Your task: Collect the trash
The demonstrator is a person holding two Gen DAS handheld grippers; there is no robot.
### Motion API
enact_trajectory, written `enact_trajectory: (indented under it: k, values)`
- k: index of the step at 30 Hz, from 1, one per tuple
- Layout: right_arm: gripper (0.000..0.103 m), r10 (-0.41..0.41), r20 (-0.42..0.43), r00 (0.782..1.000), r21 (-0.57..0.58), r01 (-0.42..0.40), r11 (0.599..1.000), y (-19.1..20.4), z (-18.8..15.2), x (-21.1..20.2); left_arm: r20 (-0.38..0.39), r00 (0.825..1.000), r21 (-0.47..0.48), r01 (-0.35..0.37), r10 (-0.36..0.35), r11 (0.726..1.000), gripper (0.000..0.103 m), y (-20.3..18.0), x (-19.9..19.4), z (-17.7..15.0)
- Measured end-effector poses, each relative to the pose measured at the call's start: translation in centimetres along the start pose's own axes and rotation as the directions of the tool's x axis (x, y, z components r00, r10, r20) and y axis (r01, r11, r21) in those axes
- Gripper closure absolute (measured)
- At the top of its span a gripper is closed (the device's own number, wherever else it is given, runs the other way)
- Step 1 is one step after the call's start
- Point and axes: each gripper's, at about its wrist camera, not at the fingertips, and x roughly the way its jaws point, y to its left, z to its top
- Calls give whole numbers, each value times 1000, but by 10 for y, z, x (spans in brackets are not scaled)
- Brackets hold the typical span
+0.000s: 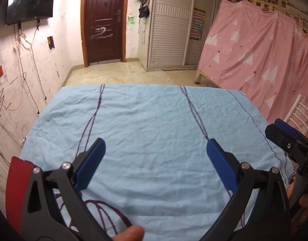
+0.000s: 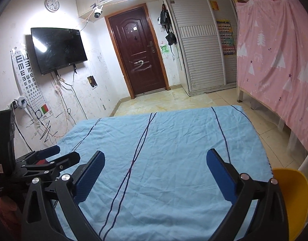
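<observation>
No trash shows in either view. A table under a wrinkled light-blue cloth (image 1: 154, 110) with thin dark lines fills the foreground; the cloth (image 2: 174, 136) is bare in the right wrist view too. My left gripper (image 1: 156, 141) hovers over the near part of the cloth, open, with nothing between its blue pads. My right gripper (image 2: 156, 152) is also wide open and empty above the cloth. The left gripper (image 2: 63, 153) appears at the left edge of the right wrist view. One blue finger of the right gripper (image 1: 284, 129) shows at the right edge of the left wrist view.
A yellow container (image 2: 290, 190) sits off the table's near right corner. A red curved object (image 1: 17, 180) is at the near left. A white chair back (image 1: 300, 116) and a pink curtain (image 1: 264, 50) stand to the right. Tiled floor leads to a brown door (image 1: 103, 20).
</observation>
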Motion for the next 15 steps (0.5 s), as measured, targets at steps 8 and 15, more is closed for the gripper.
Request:
enact_trajectory:
  k: [8,15]
  values:
    - [9,-12,-18,1000,10,12,1000,3,1,9,-15,1000,-33,0,0,999,6,12,7,-4]
    - [9,-32,-62,998,20,33,999,3,-4,16,-20,1000,-40,5,-6,999,6,15,11,-6]
